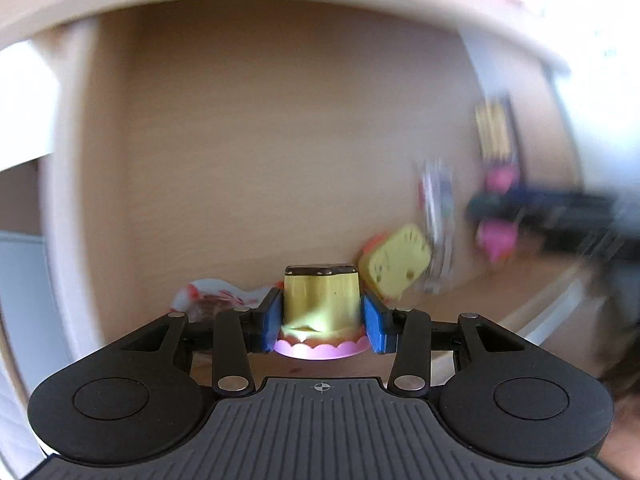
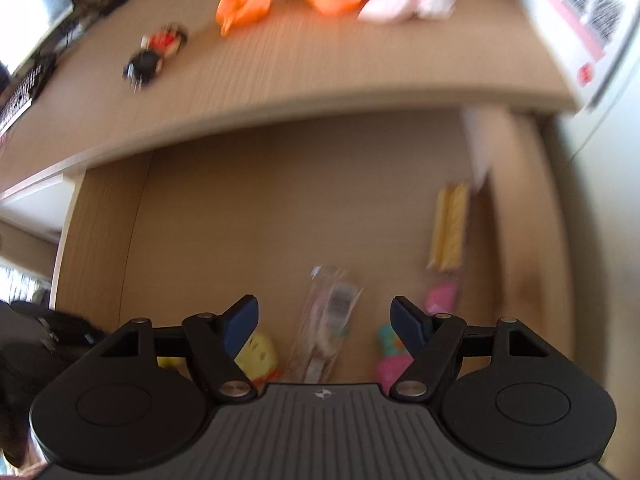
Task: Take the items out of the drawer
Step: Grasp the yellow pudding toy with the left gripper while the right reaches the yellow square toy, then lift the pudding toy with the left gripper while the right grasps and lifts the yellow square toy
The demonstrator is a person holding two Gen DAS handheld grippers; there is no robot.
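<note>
Looking thru the left wrist cam first: my left gripper [image 1: 320, 320] is down in the drawer [image 1: 260, 140] w/ a yellow toy cake [image 1: 320, 296] standing between its blue pads [image 1: 273, 318]. The cake has a dark top and a pink scalloped base. Both pads sit right at the cake's sides, but I can't tell if they actually press — a thin gap seems to show on each side. Just right of the cake lies a yellow toy slice [image 1: 396, 268], tilted. A clear packet [image 1: 438, 220] is beyond it, blurred. Behind the left pad sits a red-and-white wrapper [image 1: 212, 300]. My right gripper [image 1: 492, 204] comes in from the right edge, heavily blurred, over pink toys.

Right wrist cam: right gripper [image 2: 324, 324] has its jaws spread wide, nothing between the pads — it hangs above the drawer floor [image 2: 240, 220]. Below it lies the clear packet [image 2: 328, 320], w/ the yellow slice [image 2: 260, 356] to its left and a pink-and-teal toy [image 2: 392, 356] to its right. A yellow strip pack [image 2: 450, 228] lies farther back. Up on the desk top [image 2: 320, 68] are orange toys [image 2: 244, 2] and a small dark figure [image 2: 156, 54].
</note>
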